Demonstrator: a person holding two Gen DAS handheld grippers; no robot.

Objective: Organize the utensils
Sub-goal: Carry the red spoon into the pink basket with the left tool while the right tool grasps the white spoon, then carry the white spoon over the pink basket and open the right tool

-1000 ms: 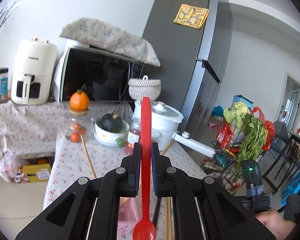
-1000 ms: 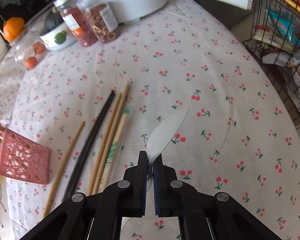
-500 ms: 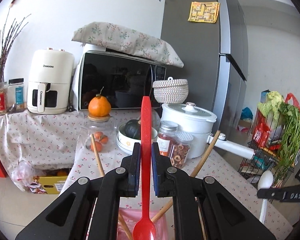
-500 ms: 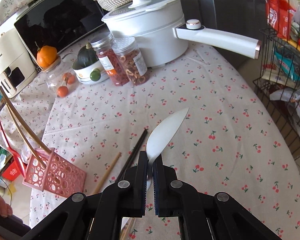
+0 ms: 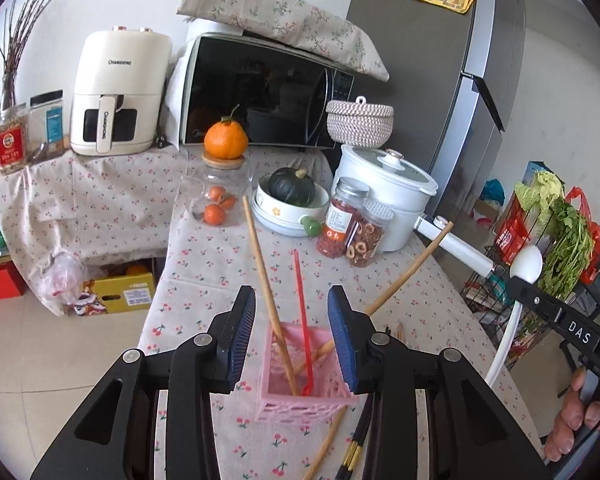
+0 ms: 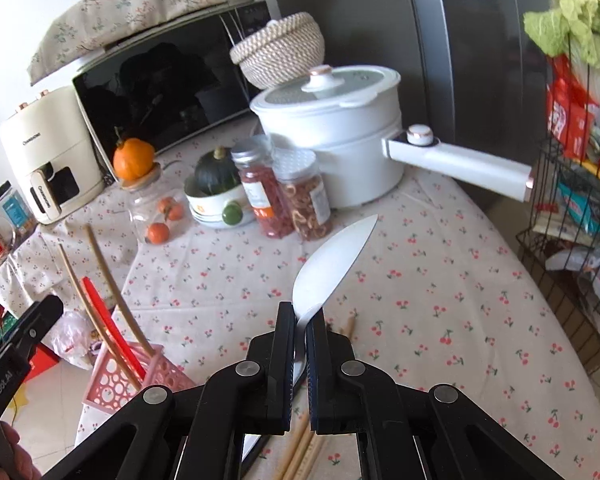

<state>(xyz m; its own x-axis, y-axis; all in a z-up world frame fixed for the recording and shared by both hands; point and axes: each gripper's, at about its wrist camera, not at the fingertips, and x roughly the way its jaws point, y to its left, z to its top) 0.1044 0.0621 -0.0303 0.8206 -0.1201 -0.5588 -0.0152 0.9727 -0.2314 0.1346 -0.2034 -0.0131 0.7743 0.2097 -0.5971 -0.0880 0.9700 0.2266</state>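
From the left wrist view, the left gripper (image 5: 292, 332) hangs above a pink basket (image 5: 304, 400) that stands on the cherry-print tablecloth (image 5: 204, 260). Its jaws are opening, and the blue pads press on nothing. A red spoon (image 5: 303, 320) stands in the basket between the two fingers, bowl down, its thin handle leaning up and away, clear of both pads. Two wooden chopsticks (image 5: 260, 264) lean out of the same basket, one to each side. More chopsticks lie flat on the cloth just past the basket's near corner. The gripper tips forward and down toward the table. At the right edge, the right gripper (image 5: 516, 286) comes in from the side with a white spoon (image 5: 526, 264) pinched in it, bowl up, and a hand (image 5: 572, 408) wrapped around its grip.

From the right wrist view, the right gripper (image 6: 300, 320) is clamped tight on the white spoon (image 6: 328, 268), whose bowl sticks up and forward beyond the fingertips, raised above the table. The pink basket (image 6: 120, 380) sits down at the left with the red spoon (image 6: 108, 324) and chopsticks in it, and the left gripper's black finger (image 6: 28, 328) is just beside it.
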